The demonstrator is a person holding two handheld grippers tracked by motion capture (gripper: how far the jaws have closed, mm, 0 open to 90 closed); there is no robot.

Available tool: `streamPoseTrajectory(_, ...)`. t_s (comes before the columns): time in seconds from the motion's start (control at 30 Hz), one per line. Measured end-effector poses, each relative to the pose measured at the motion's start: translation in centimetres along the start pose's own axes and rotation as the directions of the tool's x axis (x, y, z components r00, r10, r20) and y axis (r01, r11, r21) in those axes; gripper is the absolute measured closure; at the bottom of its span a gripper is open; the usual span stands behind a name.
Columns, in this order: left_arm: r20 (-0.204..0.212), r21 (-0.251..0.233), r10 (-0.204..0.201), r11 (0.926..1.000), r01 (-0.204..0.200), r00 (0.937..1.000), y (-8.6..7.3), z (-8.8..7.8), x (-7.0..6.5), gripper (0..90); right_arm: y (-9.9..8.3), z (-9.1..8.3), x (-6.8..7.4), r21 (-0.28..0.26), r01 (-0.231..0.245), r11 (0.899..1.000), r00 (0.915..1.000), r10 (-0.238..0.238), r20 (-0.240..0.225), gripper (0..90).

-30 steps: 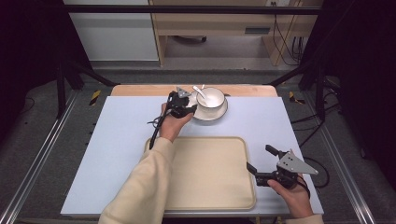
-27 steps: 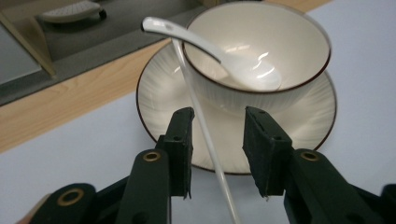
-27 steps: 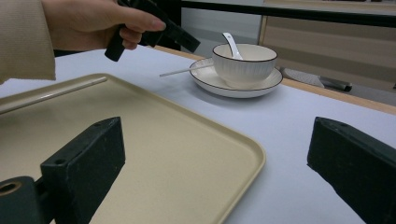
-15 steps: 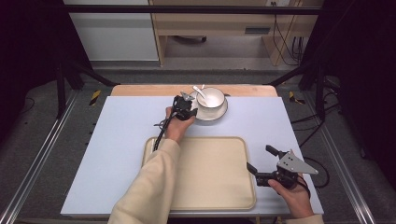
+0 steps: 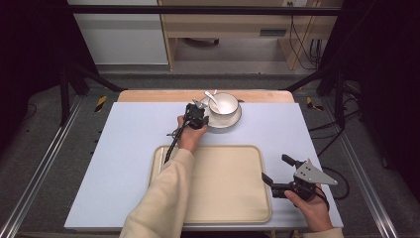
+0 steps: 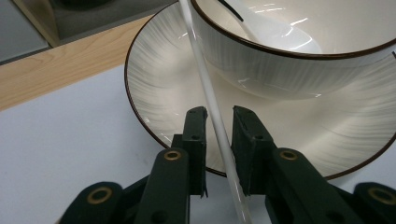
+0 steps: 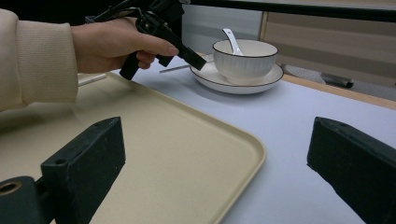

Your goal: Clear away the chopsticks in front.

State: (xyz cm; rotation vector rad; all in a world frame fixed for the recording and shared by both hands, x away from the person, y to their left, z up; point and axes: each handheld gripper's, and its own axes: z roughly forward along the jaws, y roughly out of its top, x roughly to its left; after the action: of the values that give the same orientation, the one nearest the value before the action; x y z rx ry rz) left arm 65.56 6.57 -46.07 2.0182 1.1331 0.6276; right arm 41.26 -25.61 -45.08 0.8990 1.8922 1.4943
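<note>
- High view: a pale blue surface is seen, with a strip of bare wood along its far edge.
- A beige tray is laid on the near half of the surface, and the person's cream sleeve is stretched across its left part.
- A white plate with a dark rim is set at the far middle of the surface, beyond the tray and apart from it.
- A white bowl is stood on the plate, and a white spoon is rested inside it with its handle leaning over the far-left rim.
- The left hand-held gripper is held at the plate's left edge. In the left gripper view its jaws are seen nearly closed around a thin white rod, which is run up across the plate toward the bowl; whether the pads are pressed on the rod cannot be told.
- The right hand-held gripper is held low at the tray's right edge, near the surface's front right corner, with its jaws spread wide and nothing between them.
</note>
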Motion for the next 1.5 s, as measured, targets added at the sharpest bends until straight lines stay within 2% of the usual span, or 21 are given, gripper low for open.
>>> streamPoseTrajectory(0.37, -0.033, -0.004, -0.045, 0.9990, 0.045, 0.9984, 0.0, 0.2, -0.2, 81.6, 0.0, 0.0, 0.0, 0.009, 0.002, 1.000, 1.0000, -0.002, -0.002, 5.1)
streamPoseTrajectory(0.63, -0.053, -0.010, -0.062, 0.9981, 0.062, 0.9966, 0.0, 0.0, 0.1, 85.2, 0.0, -0.1, -0.1, 0.004, 0.000, 1.000, 1.0000, 0.000, -0.002, 5.2)
streamPoseTrajectory(0.7, -0.073, -0.011, -0.056, 0.9984, 0.055, 0.9958, 0.1, -0.1, 0.1, 85.3, -0.1, -0.1, -0.1, 0.005, -0.001, 1.000, 1.0000, 0.001, -0.003, 5.2)
streamPoseTrajectory(0.87, -0.092, -0.026, -0.071, 0.9973, 0.069, 0.9932, 0.2, -0.7, 0.6, 85.5, -0.1, -0.1, -0.2, 0.005, -0.002, 1.000, 1.0000, 0.002, -0.001, 5.2)
streamPoseTrajectory(0.93, -0.104, -0.026, -0.062, 0.9979, 0.060, 0.9927, 0.2, -1.1, 0.8, 85.5, -0.1, -0.1, -0.2, 0.005, -0.003, 1.000, 1.0000, 0.003, 0.000, 5.2)
streamPoseTrajectory(1.1, -0.133, -0.054, -0.092, 0.9949, 0.085, 0.9869, 0.1, -3.3, 1.6, 85.6, -0.1, -0.1, -0.2, 0.004, -0.004, 1.000, 1.0000, 0.004, -0.001, 5.3)
streamPoseTrajectory(1.13, -0.135, -0.059, -0.094, 0.9945, 0.086, 0.9864, 0.0, -3.7, 1.7, 85.6, 0.0, -0.1, -0.2, 0.003, -0.008, 1.000, 1.0000, 0.008, -0.002, 5.3)
streamPoseTrajectory(1.17, -0.158, -0.062, -0.082, 0.9954, 0.073, 0.9841, -0.1, -4.7, 2.0, 85.6, 0.0, -0.1, -0.2, -0.001, -0.001, 1.000, 1.0000, 0.001, -0.005, 5.3)
streamPoseTrajectory(1.2, -0.158, -0.062, -0.082, 0.9954, 0.073, 0.9841, -0.1, -4.7, 2.0, 85.6, 0.0, -0.1, -0.2, -0.001, -0.001, 1.000, 1.0000, 0.001, -0.005, 5.3)
streamPoseTrajectory(1.37, -0.189, -0.073, -0.112, 0.9924, 0.099, 0.9757, -0.9, -7.2, 2.5, 85.6, 0.1, 0.0, 0.0, -0.004, -0.005, 1.000, 0.9999, 0.005, -0.012, 5.3)
streamPoseTrajectory(1.4, -0.204, -0.072, -0.106, 0.9931, 0.093, 0.9732, -1.1, -7.8, 2.4, 85.6, 0.1, 0.0, 0.0, -0.005, -0.002, 1.000, 0.9999, 0.002, -0.015, 5.3)
streamPoseTrajectory(1.47, -0.236, -0.062, -0.067, 0.9966, 0.054, 0.9694, -1.8, -9.0, 2.0, 85.6, 0.2, 0.0, 0.1, -0.011, -0.006, 1.000, 0.9998, 0.006, -0.019, 5.3)
streamPoseTrajectory(1.5, -0.241, -0.064, -0.069, 0.9964, 0.056, 0.9681, -2.3, -9.6, 1.7, 85.6, 0.2, 0.0, 0.2, -0.010, -0.008, 1.000, 0.9997, 0.007, -0.022, 5.3)
